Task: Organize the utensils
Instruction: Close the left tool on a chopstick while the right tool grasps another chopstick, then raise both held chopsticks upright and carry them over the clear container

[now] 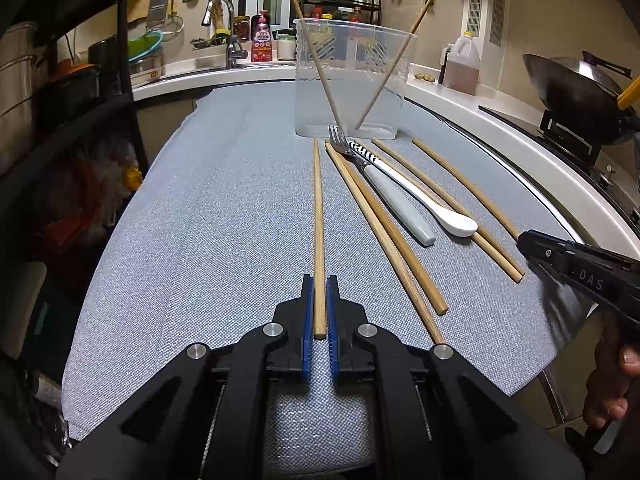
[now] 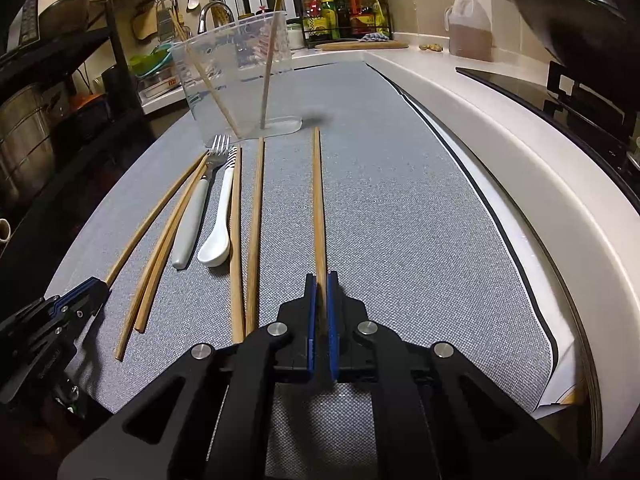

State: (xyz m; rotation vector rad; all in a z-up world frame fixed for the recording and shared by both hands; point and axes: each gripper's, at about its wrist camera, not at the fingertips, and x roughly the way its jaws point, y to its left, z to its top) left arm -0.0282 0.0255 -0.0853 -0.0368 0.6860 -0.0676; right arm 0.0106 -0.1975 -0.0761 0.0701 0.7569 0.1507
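Left wrist view: left gripper, jaws nearly pressed together on the near end of one chopstick; its long axis runs straight up the frame toward the clear container at upper centre. Firm contact not certain, so a pinch is judged, not confirmed.
Right wrist view: right gripper, jaws pinching another chopstick, same axis, tip near the container base, left of centre.
Loose on the grey counter: fork, white spoon, further chopsticks, all right of the left jaws. Two chopsticks already lean in the container.
Obstacles: fork tines just before the container; neighbouring sticks close beside each held one.
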